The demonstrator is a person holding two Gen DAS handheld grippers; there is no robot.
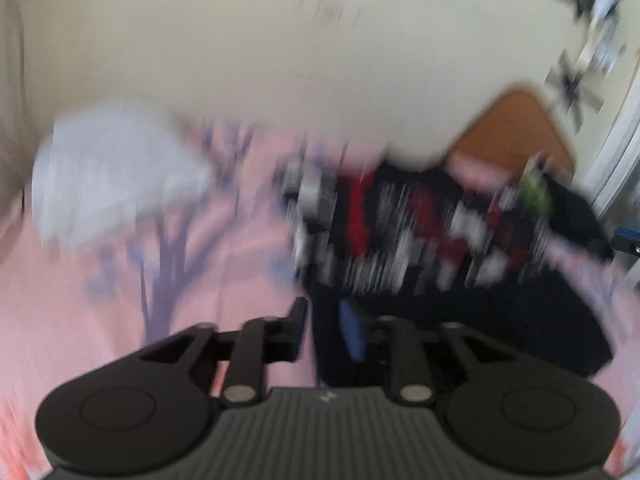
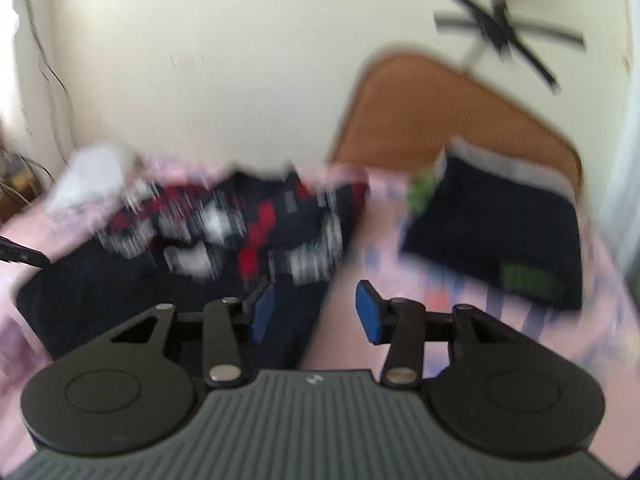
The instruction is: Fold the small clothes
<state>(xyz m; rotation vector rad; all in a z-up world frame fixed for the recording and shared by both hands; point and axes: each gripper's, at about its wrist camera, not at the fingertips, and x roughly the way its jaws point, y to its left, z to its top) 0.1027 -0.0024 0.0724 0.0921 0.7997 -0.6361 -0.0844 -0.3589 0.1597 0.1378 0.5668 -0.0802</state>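
Observation:
A dark garment with a red, white and black pattern (image 1: 420, 236) lies on a pink bedsheet (image 1: 100, 320); both views are motion-blurred. My left gripper (image 1: 326, 330) is open just above the garment's near left edge. In the right wrist view the same garment (image 2: 224, 236) lies ahead and left. My right gripper (image 2: 316, 314) is open, its left finger over the garment's near right corner and its right finger over bare sheet. A folded dark garment with a green label (image 2: 500, 232) lies to the right.
A white cloth (image 1: 112, 176) lies at the far left of the bed. A brown headboard (image 2: 432, 112) stands behind against a cream wall (image 2: 224, 60). A dark stand with crossed legs (image 2: 500, 28) shows at the upper right.

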